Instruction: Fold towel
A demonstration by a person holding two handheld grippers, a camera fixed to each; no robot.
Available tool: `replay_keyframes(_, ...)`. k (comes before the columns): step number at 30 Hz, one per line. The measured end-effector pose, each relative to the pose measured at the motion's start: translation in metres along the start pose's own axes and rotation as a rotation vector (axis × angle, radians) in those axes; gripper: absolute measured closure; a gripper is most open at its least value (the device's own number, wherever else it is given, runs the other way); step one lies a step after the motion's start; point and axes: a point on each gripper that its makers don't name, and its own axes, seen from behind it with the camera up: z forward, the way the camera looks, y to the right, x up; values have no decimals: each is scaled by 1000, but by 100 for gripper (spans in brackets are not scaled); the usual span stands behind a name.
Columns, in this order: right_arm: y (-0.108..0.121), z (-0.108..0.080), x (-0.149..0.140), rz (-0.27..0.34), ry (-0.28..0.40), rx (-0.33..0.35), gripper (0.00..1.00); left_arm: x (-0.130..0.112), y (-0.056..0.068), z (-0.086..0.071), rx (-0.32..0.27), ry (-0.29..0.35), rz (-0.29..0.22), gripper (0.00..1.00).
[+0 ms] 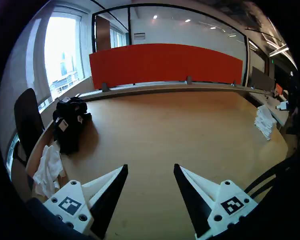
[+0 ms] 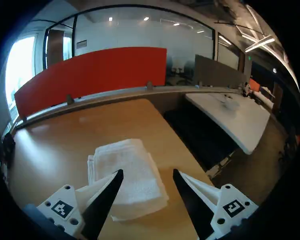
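Pale wood makes up the table (image 1: 170, 128) that lies under both grippers. In the left gripper view, the left gripper (image 1: 150, 165) hangs over bare tabletop with its two fingers spread wide and nothing between them. A black bag (image 1: 70, 120) sits near the table's left edge, and a crumpled white cloth (image 1: 48, 170) lies just below it at the edge, beside a dark chair (image 1: 28, 116). A red divider (image 1: 166, 64) runs along the far side of the table.

In the right gripper view, the right gripper (image 2: 147, 170) is also spread apart and holds nothing. A stack of folded white towels (image 2: 122, 158) lies flat on the wood just ahead of its fingers, close to the table's right edge; whether the fingers touch it cannot be told. The same stack shows far off at the right edge in the left gripper view. A white table (image 2: 238, 116) stands apart to the right across a dark gap.
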Motion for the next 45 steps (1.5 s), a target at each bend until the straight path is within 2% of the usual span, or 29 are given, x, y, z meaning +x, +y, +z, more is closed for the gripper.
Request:
replay_keyframes(6,-4,-5,22,1,113,-21,4,2,0,0,2,2,2,16)
replay_keyframes(17,-5,-12,41,-4,207,-54,4,4,-1,-1,5,7,-1,16)
replay_keyframes(23,-8,-18,57,-35,267,-68,4,6,-2,-2,8,12,-10,16)
replay_keyframes(30,-27,-27,73,-75,325,-34,4,9,-2,-2,8,19,-10,16)
replay_keyframes(45,-68,-40,97,-61,384,48,4,28,-10,-4,22,66,-36,16)
